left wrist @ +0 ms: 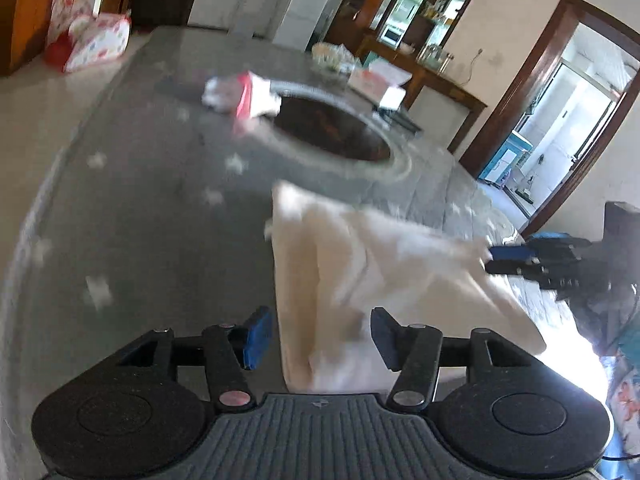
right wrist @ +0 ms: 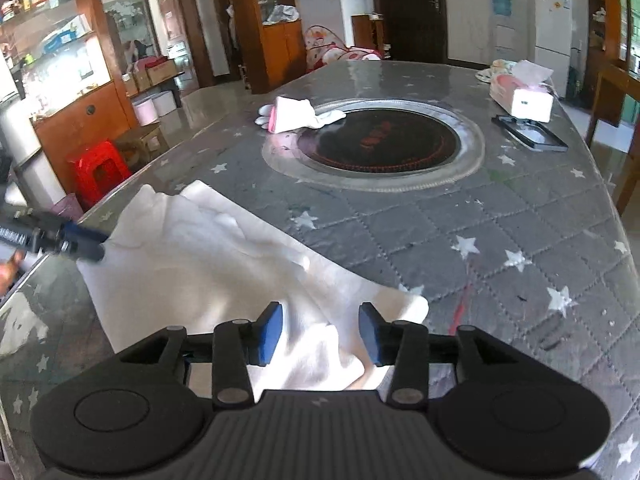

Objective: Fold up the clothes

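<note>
At the near edge of the table (right wrist: 460, 216), which wears a grey quilted cover with white stars, lies the cream cloth (right wrist: 208, 256), folded over itself, with one end toward each claw. The left claw (left wrist: 322, 336) stands partly wide, its blue pads on either side of the cloth's near end without pressing it; the right claw (right wrist: 320, 330) stands the same way over the other end, and nothing is held in either. This view from the left wrist is blurred, so the exact lie of the edges there cannot be told. The step in hand seems to be the release after a fold, and the next fold or a smoothing is still to come. To do it well, both claws should draw back without catching the soft fabric, because a dragged pad would pull the layer open. For the next grip, it is better to take the two corners of one edge together, lift only a little, and carry them evenly across. The glove (right wrist: 296, 114) and the round cooker plate (right wrist: 384, 142) lie well apart, so there is room.
</note>
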`<action>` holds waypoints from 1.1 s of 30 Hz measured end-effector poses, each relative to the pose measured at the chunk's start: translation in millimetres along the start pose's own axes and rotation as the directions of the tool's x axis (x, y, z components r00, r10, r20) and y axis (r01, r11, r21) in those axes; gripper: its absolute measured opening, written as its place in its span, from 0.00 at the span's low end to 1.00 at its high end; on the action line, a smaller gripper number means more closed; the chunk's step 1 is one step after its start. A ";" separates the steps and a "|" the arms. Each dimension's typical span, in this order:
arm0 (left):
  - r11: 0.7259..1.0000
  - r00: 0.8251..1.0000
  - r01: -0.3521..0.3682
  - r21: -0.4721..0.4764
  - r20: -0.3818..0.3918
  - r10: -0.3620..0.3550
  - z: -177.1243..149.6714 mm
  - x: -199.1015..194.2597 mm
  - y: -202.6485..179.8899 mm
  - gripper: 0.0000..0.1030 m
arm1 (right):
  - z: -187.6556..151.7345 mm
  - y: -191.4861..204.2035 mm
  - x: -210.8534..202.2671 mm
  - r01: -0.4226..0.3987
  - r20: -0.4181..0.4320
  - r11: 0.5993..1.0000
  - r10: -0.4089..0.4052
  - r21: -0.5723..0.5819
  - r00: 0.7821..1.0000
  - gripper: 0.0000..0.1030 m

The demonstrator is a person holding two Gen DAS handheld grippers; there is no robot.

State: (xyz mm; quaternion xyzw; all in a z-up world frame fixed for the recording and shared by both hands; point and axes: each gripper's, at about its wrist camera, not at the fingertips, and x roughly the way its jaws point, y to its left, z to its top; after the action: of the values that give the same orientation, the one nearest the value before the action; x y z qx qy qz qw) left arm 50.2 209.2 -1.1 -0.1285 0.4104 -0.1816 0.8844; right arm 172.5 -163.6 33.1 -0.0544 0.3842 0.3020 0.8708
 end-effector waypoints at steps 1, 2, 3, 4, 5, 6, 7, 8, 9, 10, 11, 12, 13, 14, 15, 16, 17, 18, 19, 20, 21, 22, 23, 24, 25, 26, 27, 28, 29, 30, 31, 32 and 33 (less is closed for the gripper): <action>1.000 1.000 -0.005 0.005 0.004 0.005 -4.2 0.6 -2.0 0.54 | -1.0 -1.3 1.1 0.002 -0.006 1.000 -0.002 0.009 1.000 0.42; 1.000 1.000 -0.006 0.019 0.014 0.006 -6.7 -0.4 -4.1 0.54 | -2.5 -1.8 1.7 0.001 -0.012 1.000 -0.001 0.013 1.000 0.42; 1.000 1.000 0.002 0.024 0.010 -0.002 -8.1 -0.4 -5.3 0.44 | -4.0 -2.2 3.1 0.000 -0.021 1.000 0.001 0.015 1.000 0.42; 1.000 1.000 0.010 0.018 0.001 -0.010 -9.7 0.0 -6.0 0.31 | -5.0 -1.7 4.2 -0.003 -0.030 1.000 0.003 0.013 1.000 0.42; 1.000 1.000 0.016 0.013 -0.008 -0.016 -11.3 0.3 -6.5 0.29 | -6.4 -1.4 5.0 -0.003 -0.035 1.000 0.003 0.011 0.999 0.42; 1.000 1.000 0.021 0.013 -0.012 -0.021 -13.8 -0.9 -7.4 0.24 | -7.4 -0.8 5.8 -0.004 -0.038 1.000 0.004 0.006 0.999 0.42; 1.000 1.000 0.026 0.012 -0.015 -0.026 -16.3 -2.0 -8.3 0.22 | -8.0 0.0 5.6 -0.005 -0.040 1.000 0.005 0.002 0.999 0.42; 0.999 0.999 0.036 0.012 -0.022 -0.036 -19.2 -3.6 -9.2 0.22 | -8.6 0.7 5.4 -0.007 -0.042 1.000 0.007 -0.003 0.999 0.42; 0.998 0.998 0.058 0.010 -0.037 -0.058 -23.4 -6.3 -10.3 0.21 | -9.1 1.3 4.9 -0.007 -0.044 1.000 0.007 -0.004 0.999 0.42; 0.997 0.996 0.077 0.012 -0.051 -0.077 -28.6 -9.8 -11.7 0.21 | -10.1 1.4 3.9 -0.010 -0.050 1.000 0.010 -0.002 0.999 0.42; 0.996 0.994 0.092 0.016 -0.063 -0.091 -34.7 -14.7 -13.3 0.21 | -11.0 1.6 2.9 -0.014 -0.055 1.000 0.014 0.000 0.998 0.42; 0.995 0.993 0.099 0.015 -0.073 -0.098 -40.9 -20.0 -14.6 0.21 | -13.8 2.2 0.5 -0.026 -0.063 1.000 0.026 0.000 0.998 0.43; 0.994 0.991 0.107 0.014 -0.083 -0.106 -47.2 -25.3 -16.0 0.21 | -16.0 3.5 -1.6 -0.037 -0.068 0.999 0.037 -0.003 0.997 0.43; 0.993 0.989 0.114 0.015 -0.092 -0.112 -53.3 -30.8 -17.4 0.21 | -18.1 4.9 -3.6 -0.049 -0.073 0.999 0.048 -0.006 0.996 0.43; 0.993 0.988 0.117 0.021 -0.099 -0.114 -58.2 -36.5 -18.8 0.24 | -20.7 7.7 -6.1 -0.062 -0.081 0.998 0.061 -0.013 0.995 0.43; 0.994 0.989 0.110 0.026 -0.100 -0.107 -61.6 -41.4 -19.8 0.30 | -23.6 13.0 -9.4 -0.073 -0.091 0.997 0.071 -0.028 0.993 0.43; 0.995 0.991 0.095 0.027 -0.095 -0.093 -63.7 -46.4 -20.0 0.31 | -25.1 16.4 -10.9 -0.076 -0.097 0.996 0.071 -0.040 0.993 0.43; 0.997 0.993 0.079 0.026 -0.086 -0.077 -63.9 -50.9 -19.6 0.32 | -26.4 20.3 -13.1 -0.077 -0.103 0.995 0.071 -0.056 0.992 0.43; 0.998 0.995 0.065 0.024 -0.075 -0.063 -63.2 -55.1 -19.0 0.32 | -26.5 23.1 -16.0 -0.080 -0.104 0.995 0.073 -0.066 0.992 0.43; 0.998 0.997 0.056 0.017 -0.059 -0.055 -60.5 -58.8 -17.9 0.32 | -26.6 25.9 -18.8 -0.082 -0.105 0.994 0.074 -0.077 0.992 0.43; 0.999 0.998 0.052 0.004 -0.042 -0.052 -56.3 -61.5 -16.5 0.32 | -25.0 27.5 -21.3 -0.087 -0.101 0.993 0.079 -0.083 0.992 0.43; 0.998 0.998 0.054 -0.013 -0.026 -0.054 -51.2 -63.0 -14.8 0.36 | -22.1 28.6 -22.9 -0.092 -0.092 0.992 0.084 -0.085 0.992 0.43; 0.998 0.998 0.057 -0.034 -0.007 -0.058 -45.7 -64.4 -13.2 0.38 | -19.3 29.7 -24.5 -0.096 -0.084 0.992 0.089 -0.087 0.993 0.43; 0.997 0.998 0.060 -0.053 0.011 -0.059 -39.7 -64.4 -12.0 0.41 | -16.4 30.8 -26.1 -0.101 -0.075 0.991 0.094 -0.089 0.993 0.43; 0.996 0.998 0.061 -0.066 0.022 -0.059 -33.7 -62.8 -11.4 0.43 | -12.7 31.8 -25.3 -0.108 -0.070 0.990 0.102 -0.089 0.992 0.43; 0.996 0.998 0.061 -0.072 0.028 -0.059 -27.8 -59.6 -11.5 0.43 | -9.0 32.8 -24.4 -0.115 -0.064 0.989 0.110 -0.089 0.992 0.43; 0.995 0.998 0.062 -0.077 0.030 -0.060 -22.0 -54.6 -11.9 0.43 | -6.1 34.2 -20.5 -0.122 -0.066 0.988 0.116 -0.090 0.991 0.43; 0.995 0.998 0.062 -0.082 0.028 -0.060 -16.9 -48.7 -12.1 0.43 | -3.2 35.7 -16.5 -0.129 -0.069 0.987 0.123 -0.091 0.990 0.43; 0.994 0.998 0.059 -0.092 0.022 -0.057 -12.5 -42.3 -11.4 0.43 | -0.3 37.1 -12.6 -0.136 -0.071 0.986 0.129 -0.093 0.989 0.43; 0.993 0.998 0.056 -0.102 0.015 -0.055 -9.1 -36.1 -10.3 0.43 | 2.5 38.1 -7.4 -0.143 -0.078 0.986 0.136 -0.090 0.988 0.42; 0.993 0.998 0.057 -0.107 0.009 -0.056 -6.8 -30.8 -9.2 0.41 | 4.1 39.1 -2.8 -0.147 -0.083 0.985 0.140 -0.087 0.987 0.42; 0.992 0.998 0.057 -0.111 0.002 -0.057 -4.7 -25.8 -8.3 0.40 | 4.9 39.5 0.6 -0.148 -0.087 0.985 0.140 -0.087 0.986 0.41; 0.993 0.998 0.055 -0.109 -0.006 -0.055 -3.1 -21.5 -8.0 0.37 | 6.3 40.0 6.5 -0.150 -0.097 0.985 0.142 -0.087 0.985 0.41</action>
State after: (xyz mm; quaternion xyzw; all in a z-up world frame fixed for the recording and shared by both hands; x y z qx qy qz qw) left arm 33.2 211.0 14.6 -0.1871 0.4198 -0.1838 0.8689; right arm 157.2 -125.9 38.5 -0.0805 0.4114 0.3800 0.8246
